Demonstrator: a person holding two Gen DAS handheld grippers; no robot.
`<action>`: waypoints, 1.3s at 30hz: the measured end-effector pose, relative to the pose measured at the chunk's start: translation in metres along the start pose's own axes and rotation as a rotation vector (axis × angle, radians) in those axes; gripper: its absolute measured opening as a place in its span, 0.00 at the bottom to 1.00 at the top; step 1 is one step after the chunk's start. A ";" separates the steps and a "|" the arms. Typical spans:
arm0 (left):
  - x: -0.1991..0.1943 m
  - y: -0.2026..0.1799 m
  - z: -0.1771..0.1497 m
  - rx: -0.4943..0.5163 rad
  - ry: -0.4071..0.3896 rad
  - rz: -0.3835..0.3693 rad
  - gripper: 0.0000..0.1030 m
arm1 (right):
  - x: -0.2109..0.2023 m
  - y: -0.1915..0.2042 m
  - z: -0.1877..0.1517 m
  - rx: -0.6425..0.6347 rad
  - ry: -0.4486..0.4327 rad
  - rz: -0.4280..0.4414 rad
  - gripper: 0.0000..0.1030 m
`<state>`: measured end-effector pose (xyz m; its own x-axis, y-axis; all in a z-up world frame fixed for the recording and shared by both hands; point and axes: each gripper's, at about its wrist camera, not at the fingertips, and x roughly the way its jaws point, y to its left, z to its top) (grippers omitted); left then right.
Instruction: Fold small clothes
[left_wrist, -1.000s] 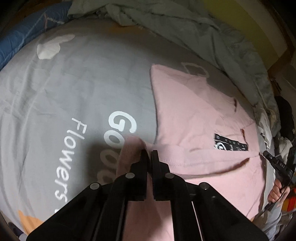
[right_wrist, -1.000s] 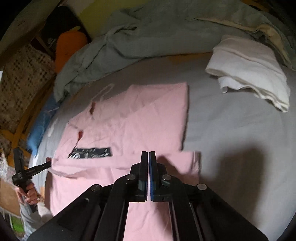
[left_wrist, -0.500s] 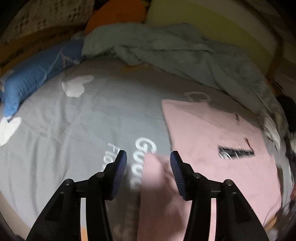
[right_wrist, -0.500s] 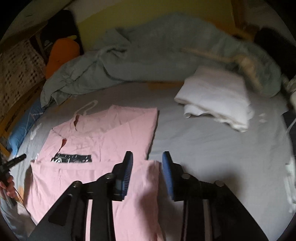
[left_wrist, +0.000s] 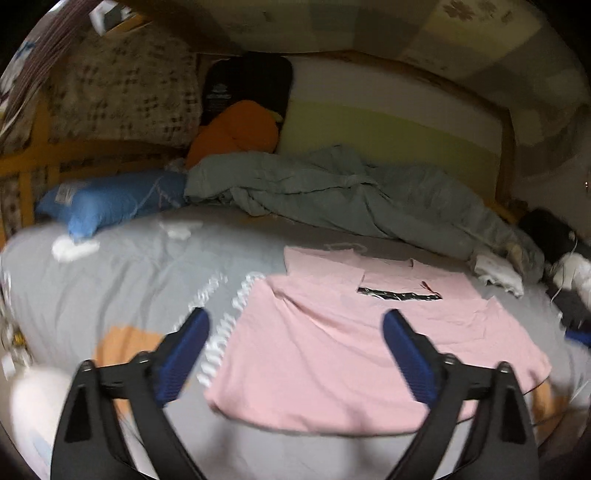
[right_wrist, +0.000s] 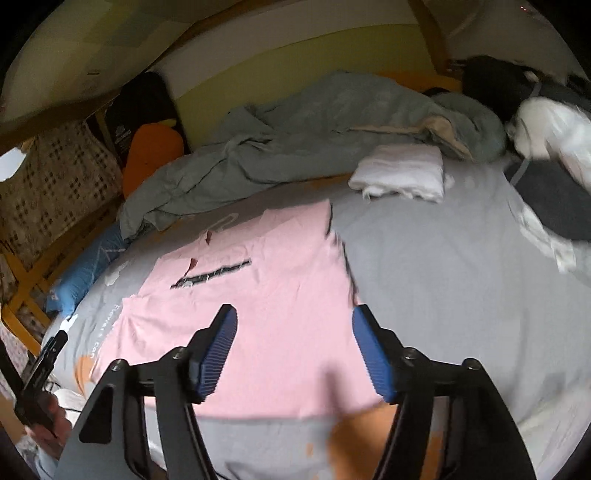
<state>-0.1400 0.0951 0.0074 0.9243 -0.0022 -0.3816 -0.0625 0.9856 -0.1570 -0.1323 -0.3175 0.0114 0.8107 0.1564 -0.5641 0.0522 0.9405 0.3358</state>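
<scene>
Pink shirt (left_wrist: 369, 332) lies spread flat on your grey bed sheet (right_wrist: 443, 295); your left gripper (left_wrist: 295, 354) and right gripper (right_wrist: 291, 350) hover above it, fingers spread wide, grasping nothing.

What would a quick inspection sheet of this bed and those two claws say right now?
Surface: grey printed bedsheet, wrinkled.
Job's things: pink T-shirt lying flat, part folded; folded white garment beyond it.
Clutter: grey-green duvet, blue pillow, orange cushion.
Grippers: left claw open, empty; right claw open, empty.
Cables: thin white cable at the bed's right edge.
Surroundings: wooden bed frame, yellow-green wall.
</scene>
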 end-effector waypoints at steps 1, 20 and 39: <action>0.000 0.000 -0.007 -0.033 0.023 -0.012 0.99 | 0.000 0.000 -0.010 0.019 0.013 -0.008 0.70; 0.062 0.070 -0.064 -0.646 0.333 -0.087 0.58 | 0.059 -0.058 -0.052 0.338 0.215 -0.018 0.69; -0.064 0.058 0.038 -0.482 0.036 -0.093 0.01 | -0.053 -0.036 -0.027 0.363 -0.092 0.130 0.01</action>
<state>-0.1881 0.1588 0.0572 0.9211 -0.1009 -0.3761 -0.1554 0.7904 -0.5926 -0.1933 -0.3514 0.0092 0.8720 0.2245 -0.4349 0.1346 0.7443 0.6542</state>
